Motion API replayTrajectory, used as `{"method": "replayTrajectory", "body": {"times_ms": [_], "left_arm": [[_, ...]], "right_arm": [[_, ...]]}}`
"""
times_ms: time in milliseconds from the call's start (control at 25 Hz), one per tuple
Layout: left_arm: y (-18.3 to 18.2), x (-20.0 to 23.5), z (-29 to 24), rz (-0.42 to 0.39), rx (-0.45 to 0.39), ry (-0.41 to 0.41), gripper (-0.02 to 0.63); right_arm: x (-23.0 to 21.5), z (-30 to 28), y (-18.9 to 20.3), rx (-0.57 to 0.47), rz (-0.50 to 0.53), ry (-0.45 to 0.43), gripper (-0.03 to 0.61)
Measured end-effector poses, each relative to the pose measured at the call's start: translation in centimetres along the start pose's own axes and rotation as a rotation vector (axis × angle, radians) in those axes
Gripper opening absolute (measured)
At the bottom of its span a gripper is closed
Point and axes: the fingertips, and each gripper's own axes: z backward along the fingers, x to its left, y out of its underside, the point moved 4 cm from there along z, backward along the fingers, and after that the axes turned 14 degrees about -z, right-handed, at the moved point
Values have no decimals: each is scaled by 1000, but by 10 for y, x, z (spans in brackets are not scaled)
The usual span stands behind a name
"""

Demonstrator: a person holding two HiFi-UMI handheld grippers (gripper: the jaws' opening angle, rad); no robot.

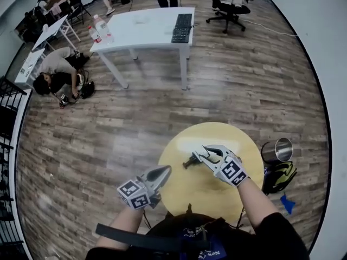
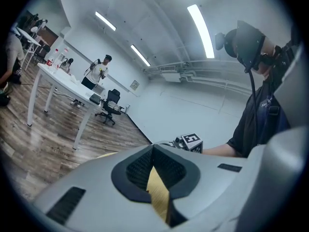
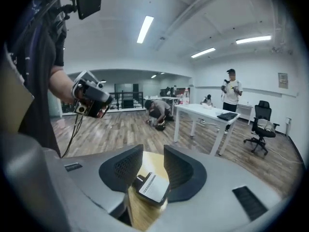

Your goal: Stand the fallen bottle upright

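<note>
Nearest the lens, the right gripper [image 3: 153, 152] stood with its fingers [image 3: 123, 170] part-way open, a clear gap between the two dark ribbed pads. Low in that gap lay the bottle [image 3: 153, 188], dark and on its side, its white label turned up. It sat closer to the left pad than to the right, and neither pad could be seen pressing on it. In the head view the bottle rested on the round table [image 1: 217, 135], near the middle of the yellow top, with the right gripper's tips just over one end of it.

At the round table's left edge hung the left gripper [image 2: 153, 149]. Its fingers were brought together at the tips and held nothing; only a thin wedge of the yellow top showed in the slit behind them. It was well apart from the bottle.

On the floor just beside the round table's right edge stood a steel can [image 1: 277, 149], with a green-and-black bag [image 1: 280, 176] touching it. Well beyond the round table's far side stood a white desk [image 1: 146, 28] bearing a keyboard [image 1: 181, 27].
</note>
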Motion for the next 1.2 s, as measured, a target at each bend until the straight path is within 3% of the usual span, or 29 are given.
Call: {"method": "replayTrajectory", "body": {"times_ms": [160, 360, 480, 600, 960, 1200], "left_arm": [[11, 24, -5, 27, 6, 14, 3], [19, 43, -4, 59, 5, 26, 3], [22, 52, -1, 76, 0, 26, 3], [25, 58, 6, 85, 1, 22, 3], [27, 77, 32, 109, -5, -7, 3], [29, 77, 33, 110, -11, -5, 3]], "right_arm": [[15, -49, 39, 170, 163, -71, 218], [15, -80, 71, 332, 386, -79, 312], [5, -90, 85, 413, 463, -83, 393], [-2, -97, 100, 483, 530, -77, 426], [-11, -117, 114, 620, 705, -67, 414], [-12, -122, 108, 611, 692, -78, 409]]}}
